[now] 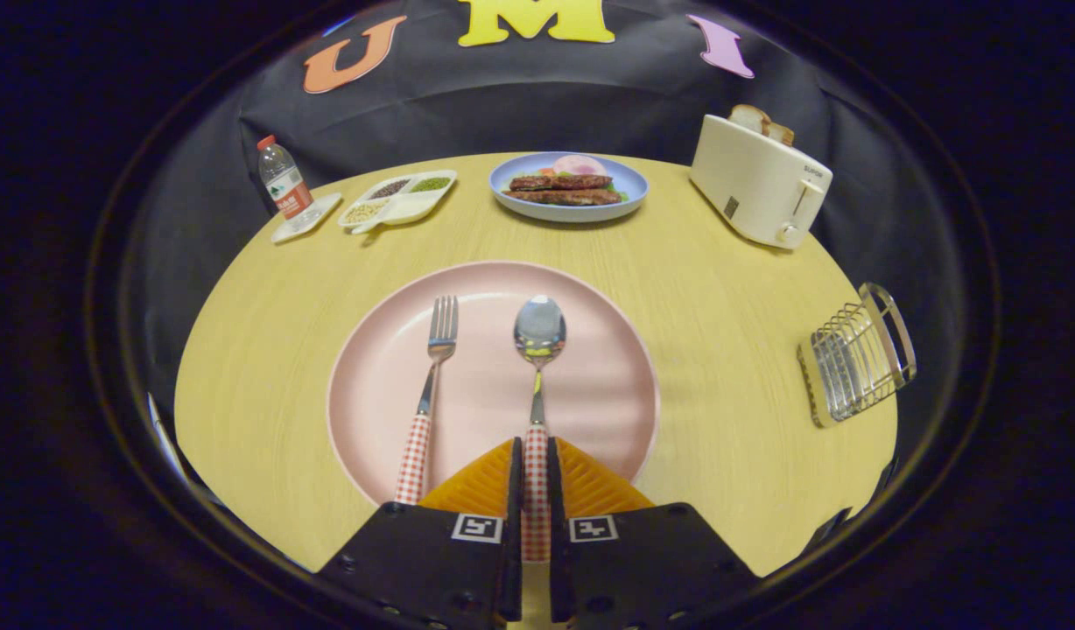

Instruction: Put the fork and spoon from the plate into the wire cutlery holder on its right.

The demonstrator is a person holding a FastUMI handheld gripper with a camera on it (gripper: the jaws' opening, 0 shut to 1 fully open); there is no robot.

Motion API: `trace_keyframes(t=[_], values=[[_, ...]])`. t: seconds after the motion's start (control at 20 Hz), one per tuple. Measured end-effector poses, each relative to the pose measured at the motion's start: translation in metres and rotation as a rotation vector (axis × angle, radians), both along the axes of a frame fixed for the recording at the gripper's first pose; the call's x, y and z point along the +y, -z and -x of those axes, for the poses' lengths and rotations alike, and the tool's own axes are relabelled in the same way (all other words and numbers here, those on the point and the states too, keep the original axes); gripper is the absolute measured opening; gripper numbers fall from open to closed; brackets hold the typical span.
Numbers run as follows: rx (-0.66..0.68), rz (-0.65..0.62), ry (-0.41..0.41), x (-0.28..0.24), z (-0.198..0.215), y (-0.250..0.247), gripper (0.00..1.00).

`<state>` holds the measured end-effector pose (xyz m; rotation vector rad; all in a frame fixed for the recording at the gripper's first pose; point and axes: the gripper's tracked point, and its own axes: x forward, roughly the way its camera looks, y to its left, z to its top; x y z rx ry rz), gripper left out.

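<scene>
A pink plate (590,394) lies on the round wooden table just ahead of my fingers. On it lie a fork (432,385) and a spoon (538,346), side by side, both with red-checked handles pointing toward me. My gripper (535,464) is shut on the spoon's checked handle, with the handle clamped between both fingers while the bowl rests on the plate. The fork lies just left of my fingers, untouched. The wire cutlery holder (857,354) stands at the table's right edge, well to the right of the plate.
Beyond the plate sits a blue plate of food (569,186). A white toaster (758,179) with bread stands at the back right. A divided dish of grains (398,199) and a water bottle (282,179) on a small tray are at the back left.
</scene>
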<state>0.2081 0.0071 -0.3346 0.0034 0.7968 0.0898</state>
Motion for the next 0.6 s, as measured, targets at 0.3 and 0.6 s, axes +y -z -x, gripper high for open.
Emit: trace_keyframes(t=[0.3, 0.6], values=[[-0.046, -0.014, -0.023, 0.003, 0.013, -0.021, 0.05], [-0.095, -0.058, -0.024, -0.018, 0.036, -0.071, 0.04]])
